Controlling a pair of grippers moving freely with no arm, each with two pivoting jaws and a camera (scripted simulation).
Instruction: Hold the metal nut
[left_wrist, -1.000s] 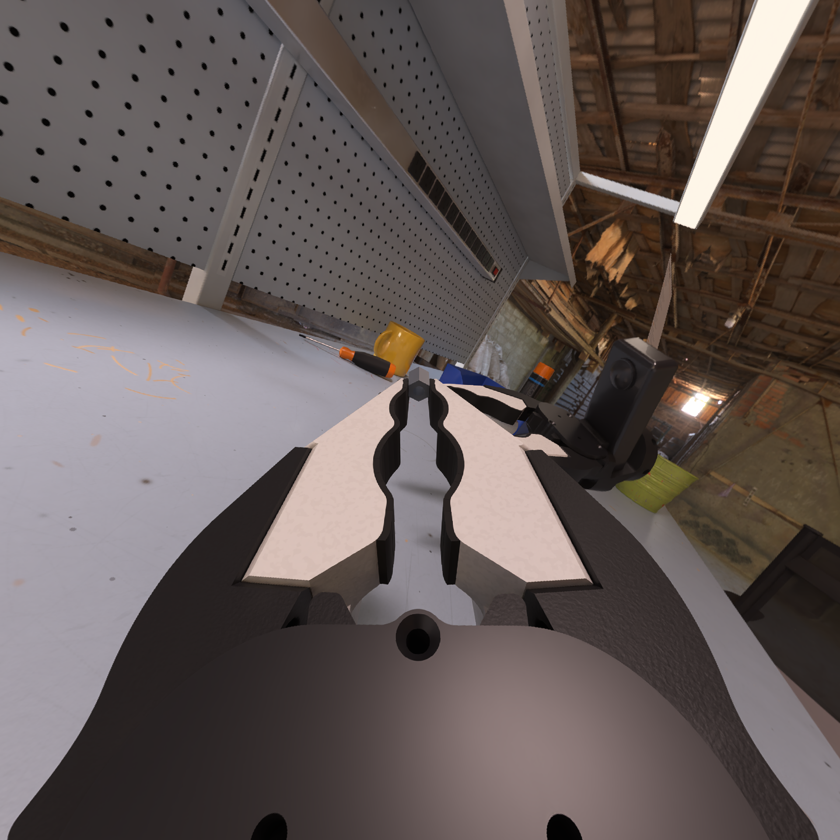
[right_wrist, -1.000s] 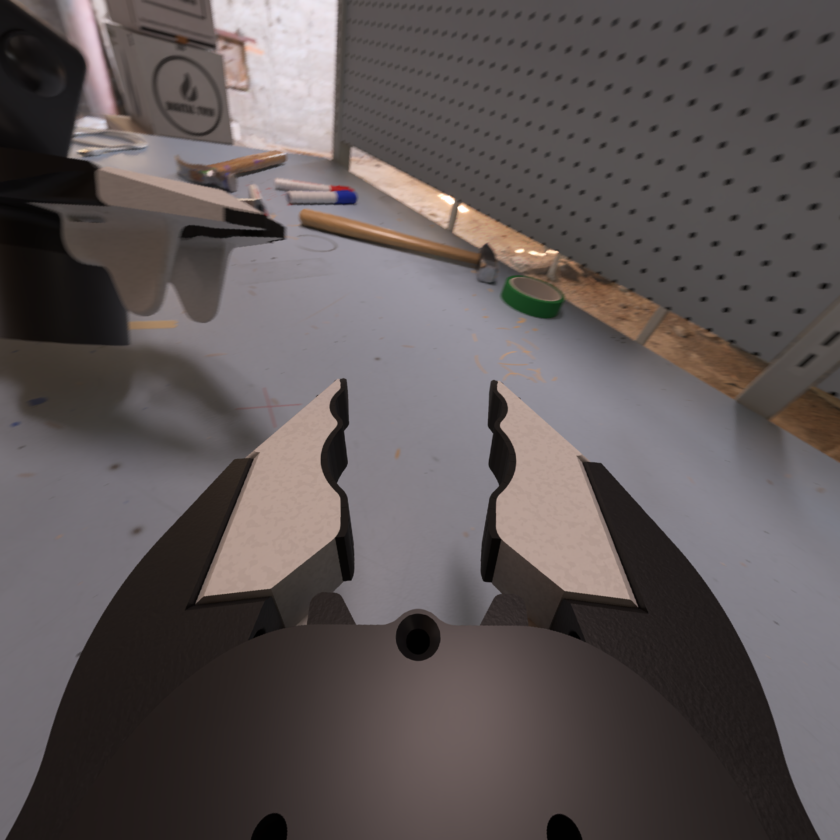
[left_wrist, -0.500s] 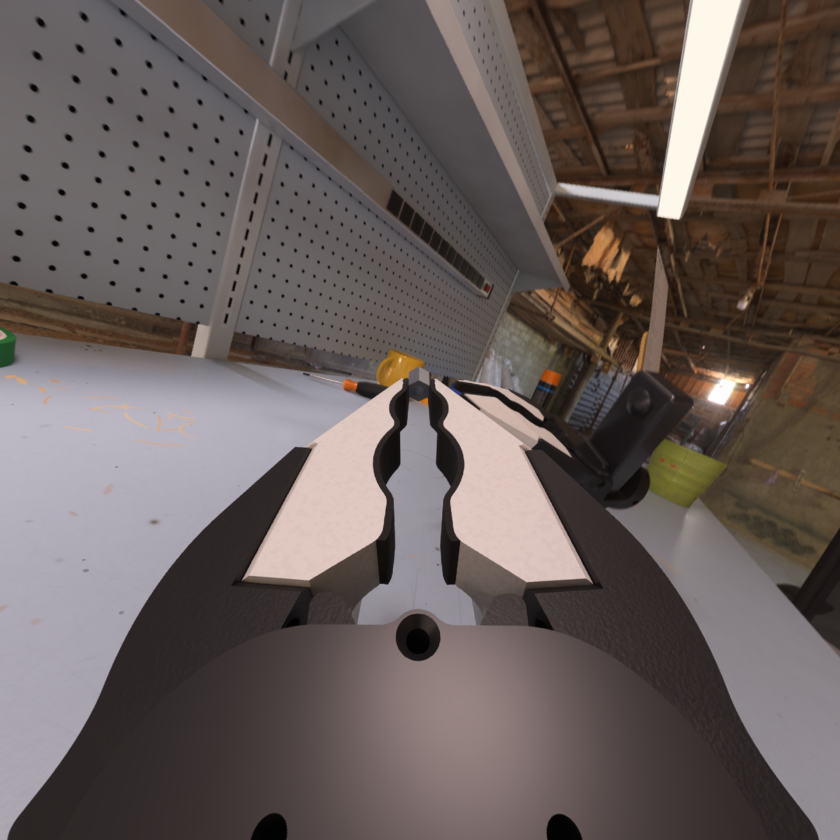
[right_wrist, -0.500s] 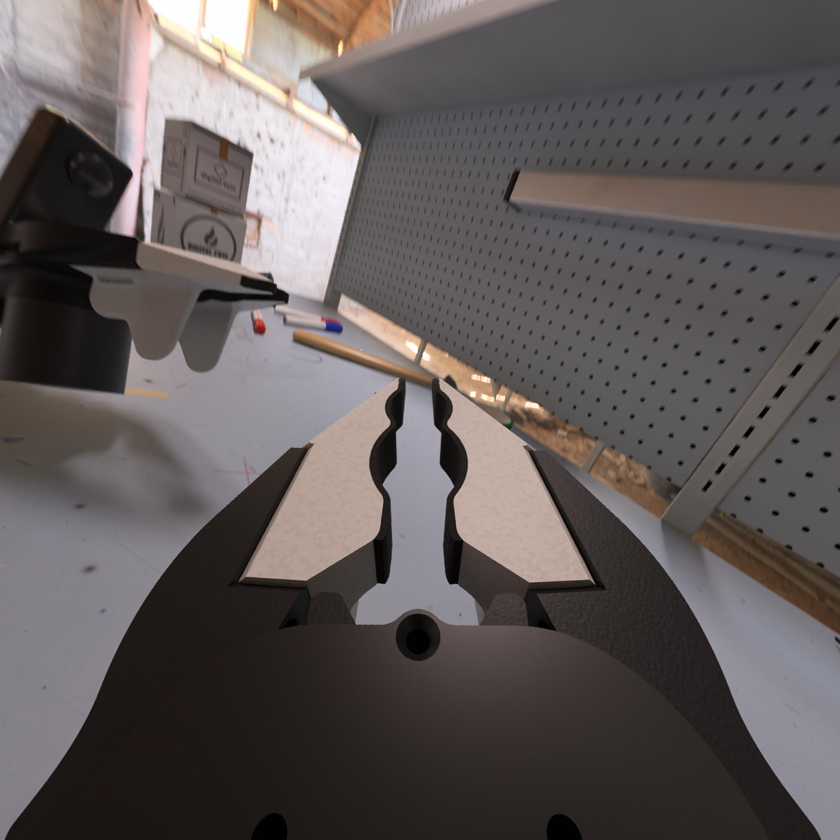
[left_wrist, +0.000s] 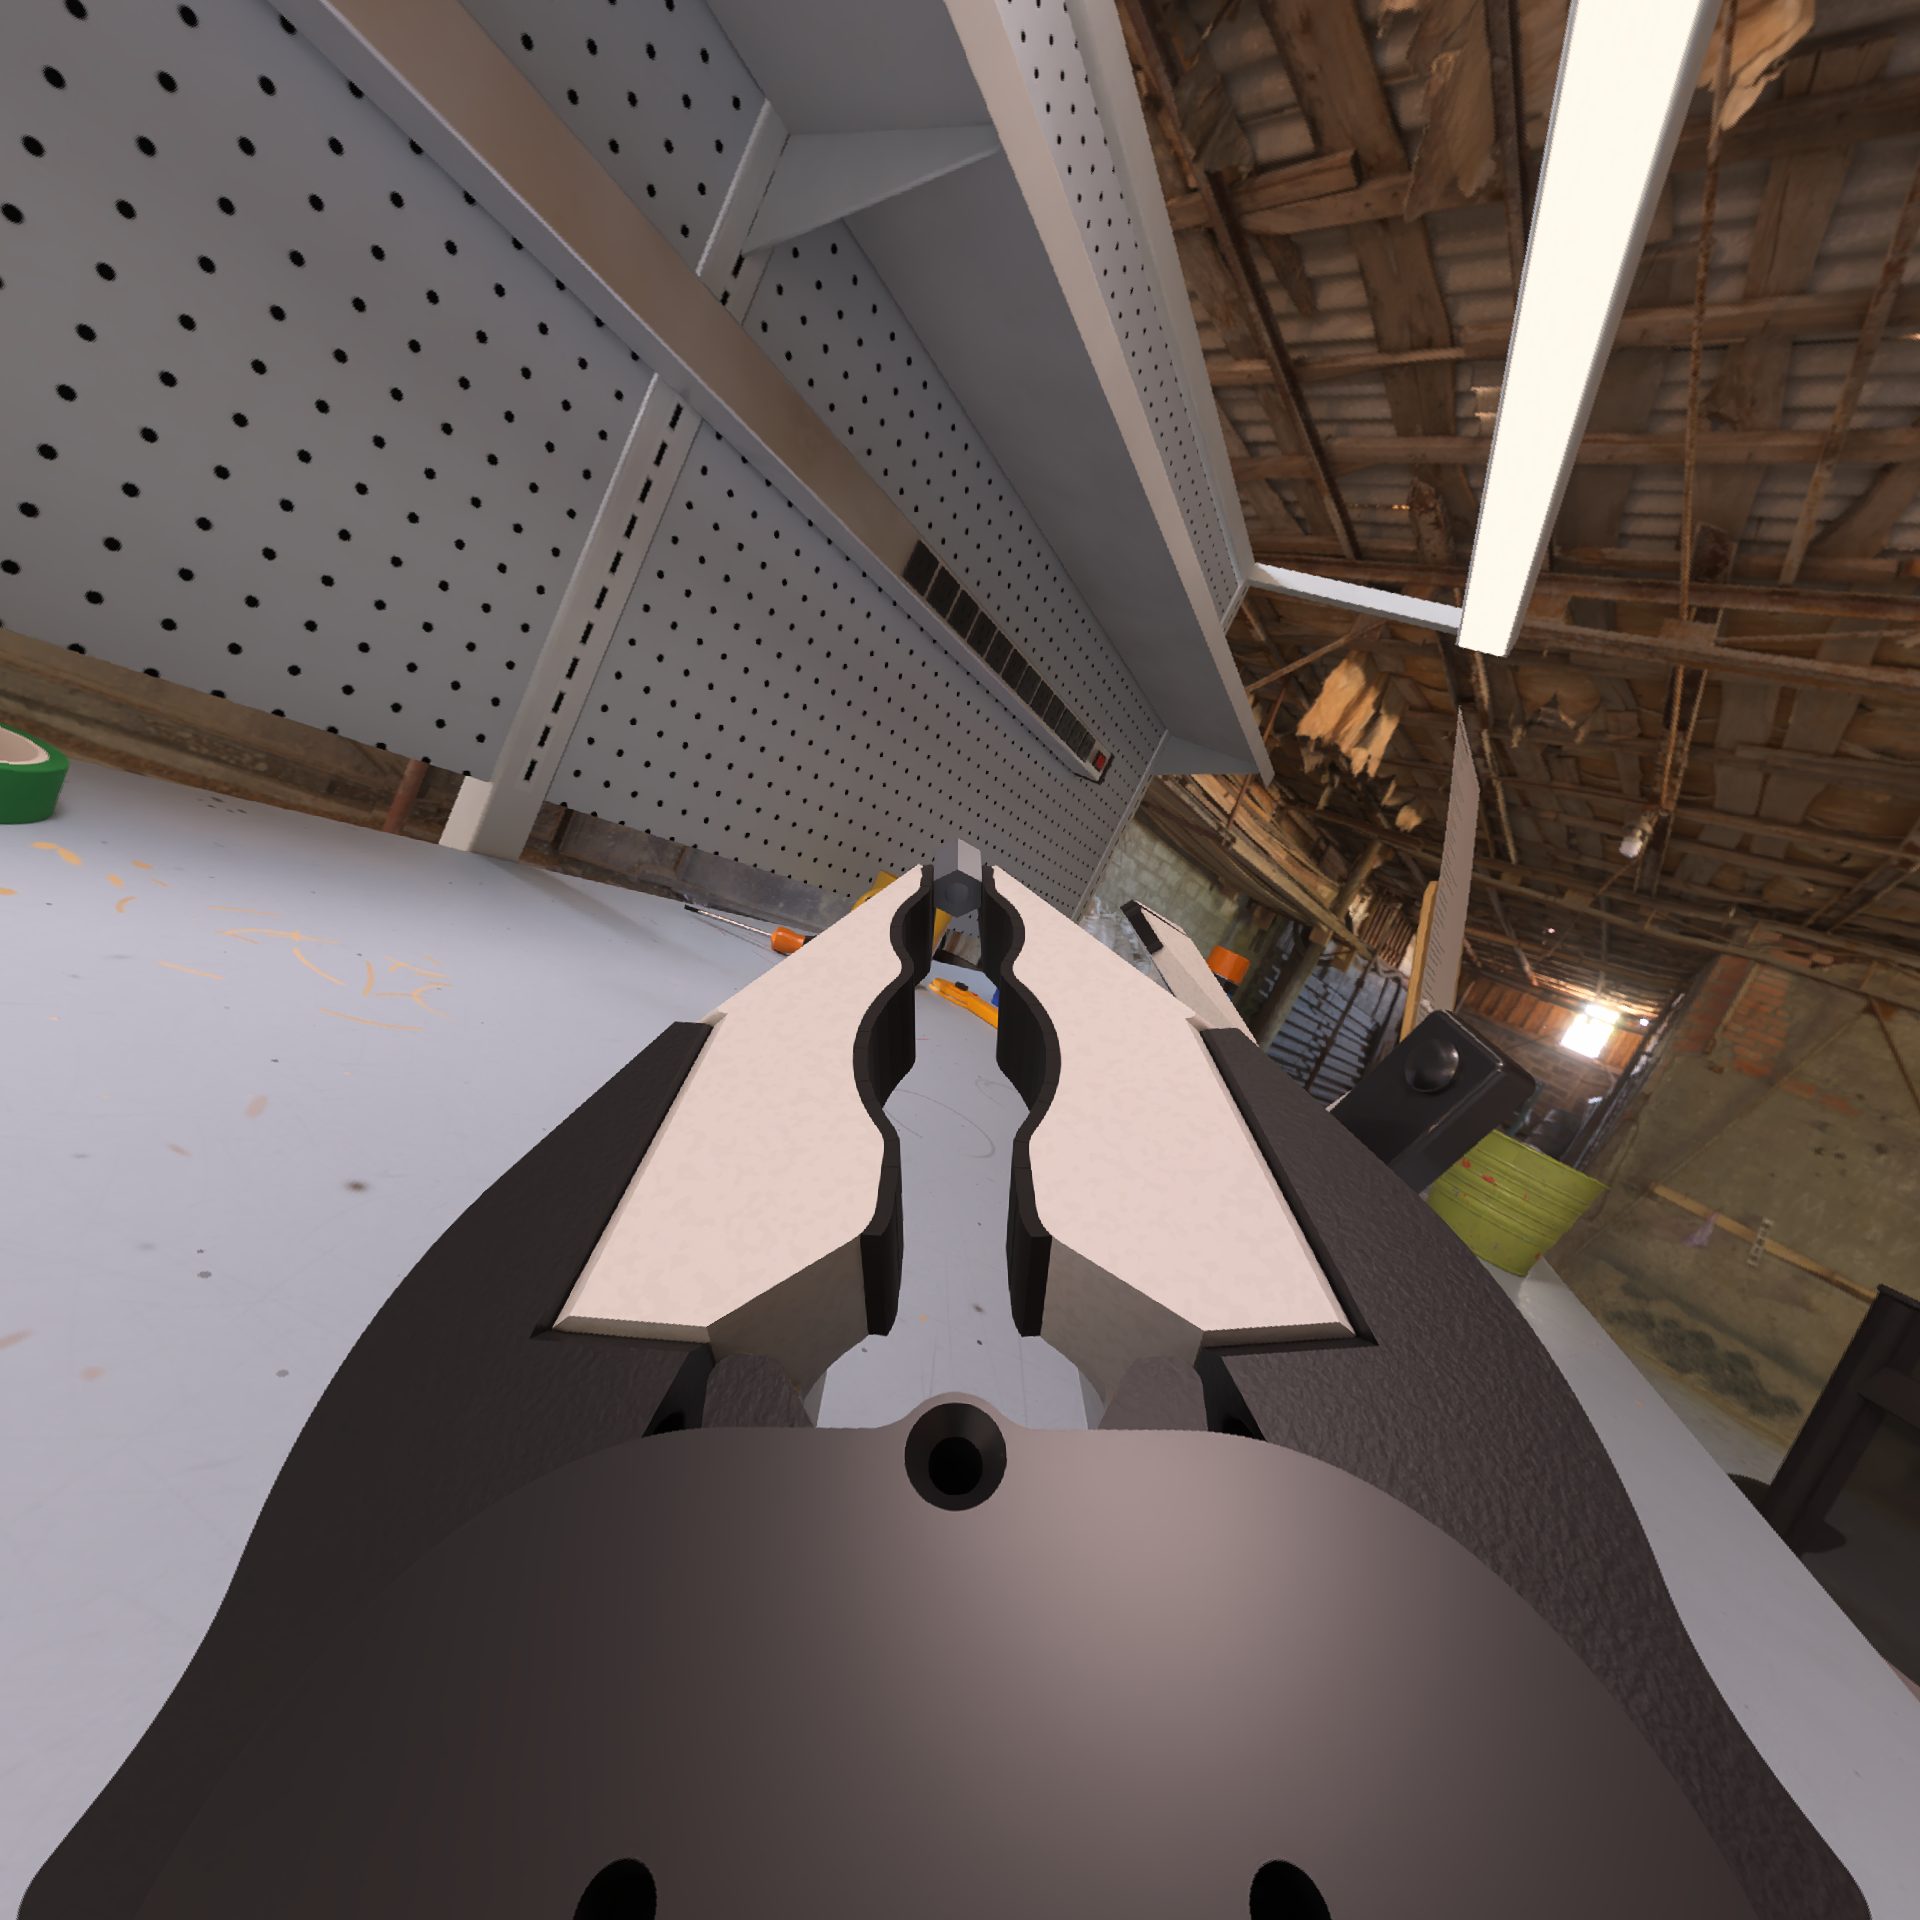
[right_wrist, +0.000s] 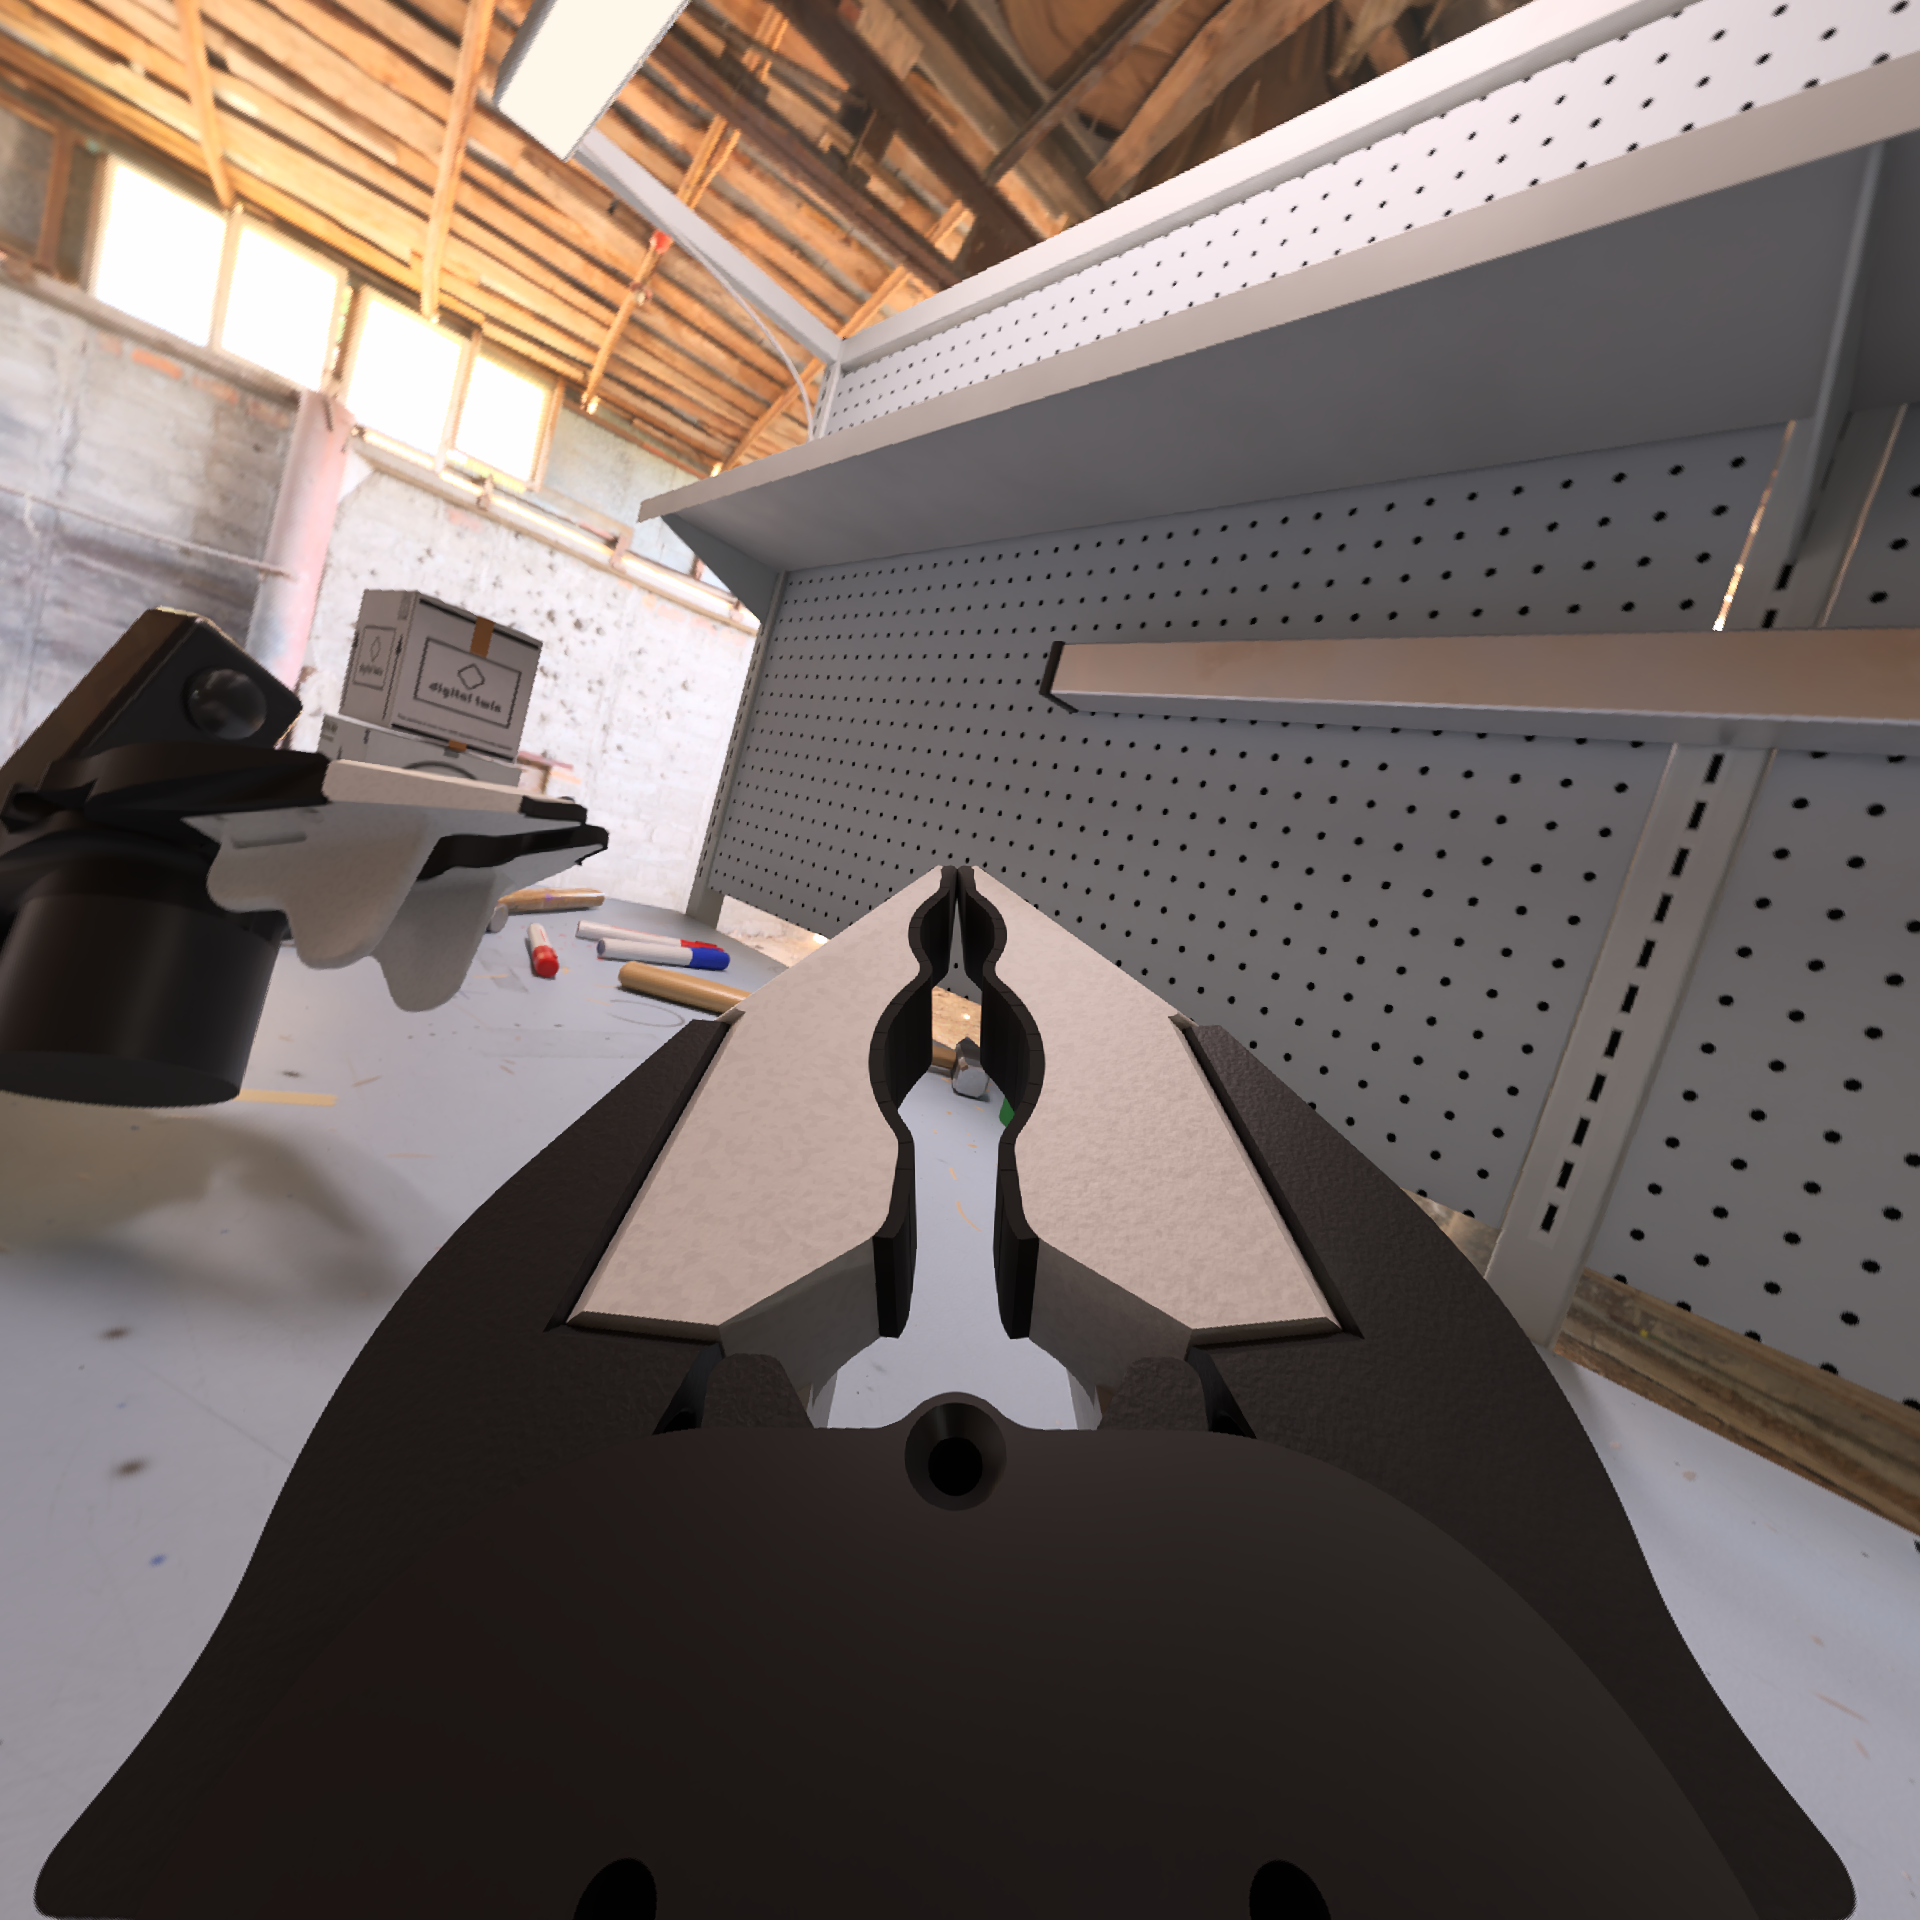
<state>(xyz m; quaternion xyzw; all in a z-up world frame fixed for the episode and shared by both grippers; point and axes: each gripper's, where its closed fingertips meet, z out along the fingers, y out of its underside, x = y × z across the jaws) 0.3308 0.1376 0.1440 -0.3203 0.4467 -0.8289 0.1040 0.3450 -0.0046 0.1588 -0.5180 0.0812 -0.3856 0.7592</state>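
Note:
In the left wrist view my left gripper (left_wrist: 958, 883) is shut on a small grey metal nut (left_wrist: 957, 891), pinched at the very fingertips and held above the grey bench (left_wrist: 312, 1091). My right gripper's fingers (left_wrist: 1169, 951) show just to the right, beyond it. In the right wrist view my right gripper (right_wrist: 956, 881) is shut with the fingertips touching and nothing between them. The left gripper (right_wrist: 566, 831) hangs at the left there, above the bench; the nut is too small to make out in that view.
A pegboard wall (left_wrist: 364, 468) with a shelf (left_wrist: 987, 260) runs along the bench. On the bench lie a green tape roll (left_wrist: 26, 774), an orange-handled screwdriver (left_wrist: 774, 937), markers (right_wrist: 665, 951) and a hammer (right_wrist: 681, 985). A green bucket (left_wrist: 1507, 1200) and cardboard boxes (right_wrist: 447, 675) stand beyond.
My right gripper has gone from open to fully shut and has tilted upward. My left gripper has kept hold of the nut while shifting and tilting slightly.

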